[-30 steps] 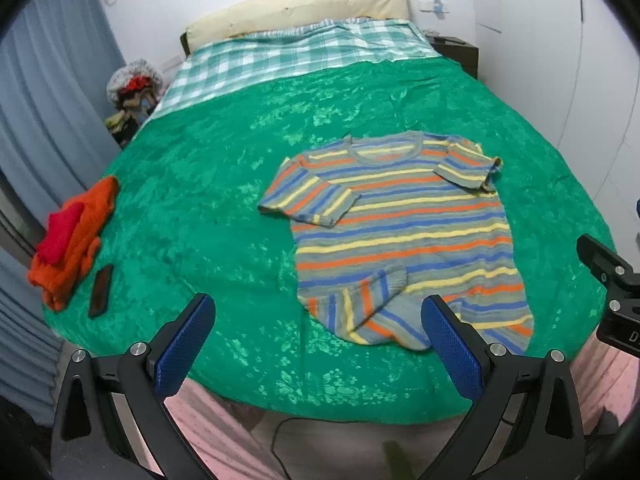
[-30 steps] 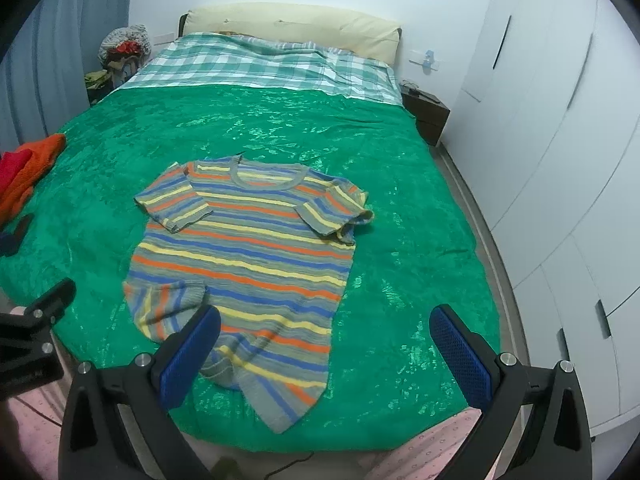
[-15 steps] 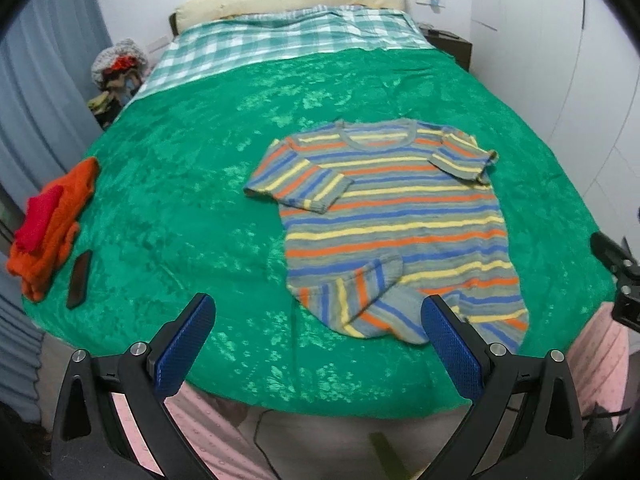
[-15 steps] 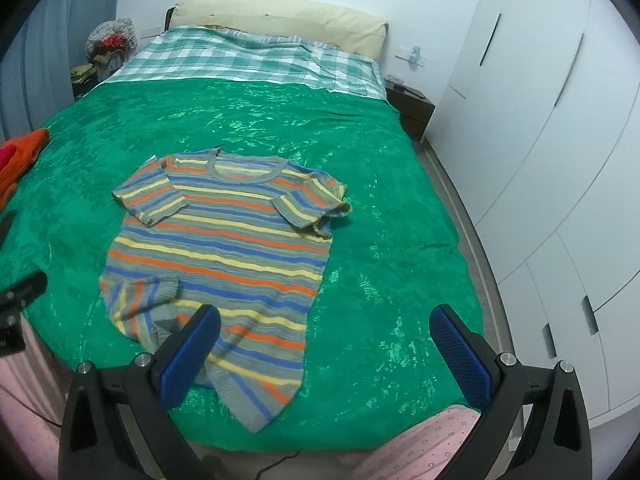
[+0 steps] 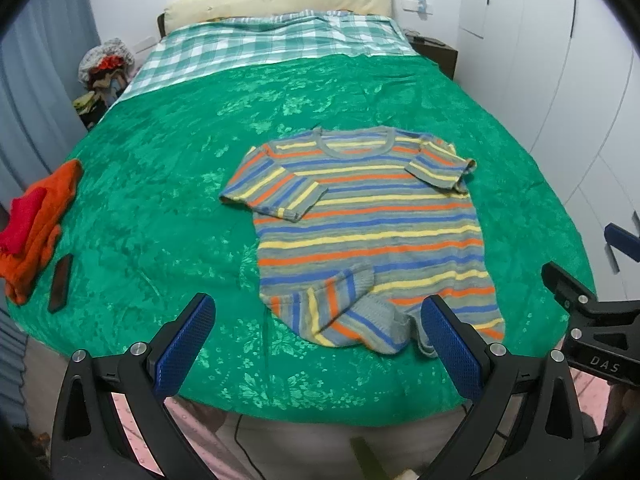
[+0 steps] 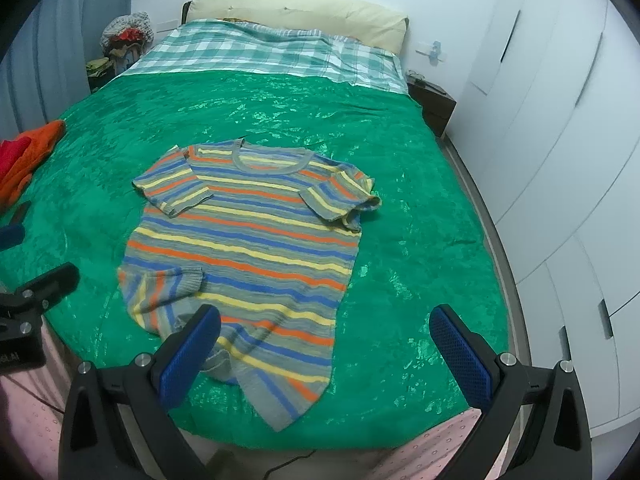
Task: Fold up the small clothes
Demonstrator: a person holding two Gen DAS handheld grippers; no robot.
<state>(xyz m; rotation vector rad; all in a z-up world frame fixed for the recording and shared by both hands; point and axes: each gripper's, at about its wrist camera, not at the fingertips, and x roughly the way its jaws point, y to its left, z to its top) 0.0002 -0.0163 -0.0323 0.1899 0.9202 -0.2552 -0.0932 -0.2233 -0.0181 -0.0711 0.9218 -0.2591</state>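
A small striped knit sweater (image 5: 368, 228) in grey, blue, orange and yellow lies face up on the green bedspread (image 5: 160, 208), neck toward the headboard. Both sleeves are folded in over its body and its near left hem corner is turned up. It also shows in the right wrist view (image 6: 248, 248). My left gripper (image 5: 316, 320) is open and empty, above the bed's near edge just short of the hem. My right gripper (image 6: 326, 330) is open and empty, over the hem's right part. Each gripper shows at the edge of the other's view.
A pile of orange and red clothes (image 5: 36, 224) and a dark phone (image 5: 60, 282) lie at the bed's left edge. A checked sheet (image 5: 272, 44) and pillow are at the head. White wardrobe doors (image 6: 560, 160) stand along the right, a nightstand (image 6: 432, 106) beside the bed.
Both grippers, still open and empty, have moved forward, closer to the sweater's near hem; the sweater has not moved.
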